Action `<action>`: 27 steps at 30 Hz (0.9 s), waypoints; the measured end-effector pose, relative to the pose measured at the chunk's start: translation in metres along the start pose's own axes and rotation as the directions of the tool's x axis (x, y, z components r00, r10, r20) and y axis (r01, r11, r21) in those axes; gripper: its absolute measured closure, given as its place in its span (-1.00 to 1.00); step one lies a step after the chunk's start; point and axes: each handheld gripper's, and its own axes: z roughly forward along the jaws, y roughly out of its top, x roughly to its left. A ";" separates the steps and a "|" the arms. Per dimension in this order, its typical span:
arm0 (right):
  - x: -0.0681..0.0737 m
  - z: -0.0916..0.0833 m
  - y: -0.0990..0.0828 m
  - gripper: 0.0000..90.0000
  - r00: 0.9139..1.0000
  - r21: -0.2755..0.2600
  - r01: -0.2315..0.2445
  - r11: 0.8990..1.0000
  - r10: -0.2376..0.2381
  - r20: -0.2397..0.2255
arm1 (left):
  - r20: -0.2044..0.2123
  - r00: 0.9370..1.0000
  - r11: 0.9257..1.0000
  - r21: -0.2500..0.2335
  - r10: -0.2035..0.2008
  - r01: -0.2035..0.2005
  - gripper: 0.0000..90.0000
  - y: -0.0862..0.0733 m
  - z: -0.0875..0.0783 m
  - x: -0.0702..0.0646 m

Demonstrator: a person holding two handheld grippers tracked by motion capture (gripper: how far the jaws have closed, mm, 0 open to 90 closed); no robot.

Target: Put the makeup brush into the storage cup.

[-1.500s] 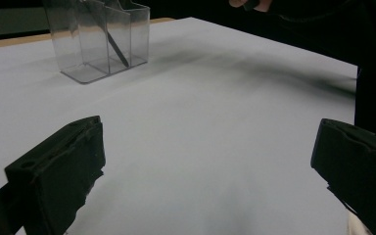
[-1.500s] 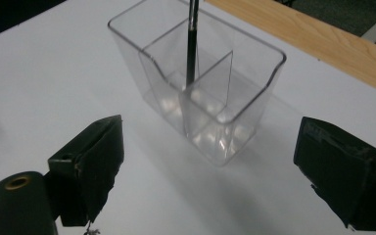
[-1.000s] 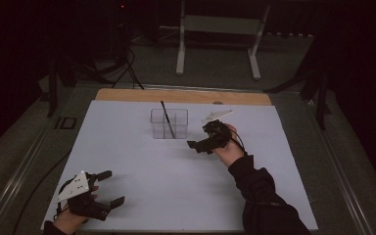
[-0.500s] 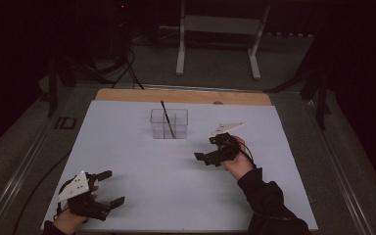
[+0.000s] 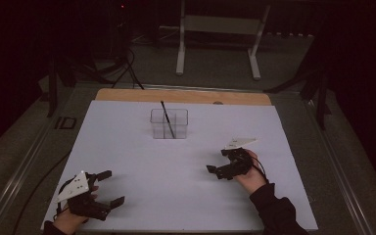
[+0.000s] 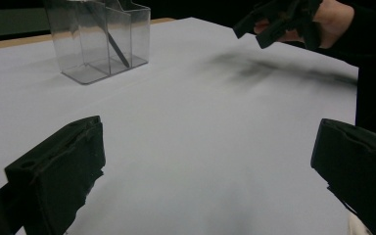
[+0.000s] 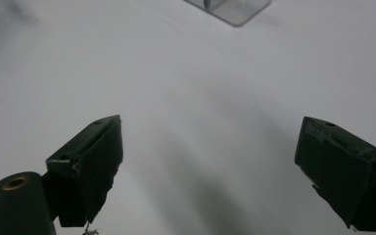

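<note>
Down at the lower left of the high view, the left gripper (image 5: 108, 187) rests low over the white tabletop (image 5: 142, 161) with its jaws spread wide and nothing between them. Its own view shows the two black jaws far apart at the bottom corners, bare white surface between. Right of centre in the high view, the right gripper (image 5: 214, 170) hangs just above the sheet, jaws likewise apart and empty, a grey plate on top. Farther up, in the upper middle of the frame, stands a clear divided container (image 5: 169, 123), well apart from both grippers. A thin dark pen (image 5: 167, 119) leans tilted inside one of its compartments.
</note>
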 end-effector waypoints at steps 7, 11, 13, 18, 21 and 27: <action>0.005 -0.010 -0.019 -0.76 1.000 0.017 0.027 0.999 -0.027 0.014 | 0.000 1.000 1.000 0.004 0.001 -0.001 -0.98 0.000 0.001 0.000; 0.009 -0.017 -0.027 -0.76 1.000 0.010 0.020 1.000 -0.020 0.007 | 0.000 1.000 1.000 0.003 0.000 0.000 -0.98 0.000 0.000 0.000; 0.011 -0.019 -0.030 -0.76 1.000 0.011 0.021 1.000 -0.021 0.003 | 0.000 1.000 1.000 0.002 0.001 -0.001 -0.98 0.000 0.000 0.000; 0.015 -0.021 -0.039 -0.76 0.999 0.030 0.036 0.999 -0.036 0.003 | 0.001 1.000 1.000 0.004 0.001 -0.001 -0.98 0.000 0.001 0.000; 0.017 -0.024 -0.043 -0.76 0.999 0.032 0.033 0.999 -0.033 0.008 | 0.001 1.000 1.000 0.003 0.003 -0.003 -0.98 0.000 0.000 0.000; 0.020 -0.031 -0.050 -0.76 0.999 0.021 0.041 0.999 -0.041 0.008 | 0.002 1.000 1.000 0.004 0.002 -0.002 -0.98 0.000 0.000 0.000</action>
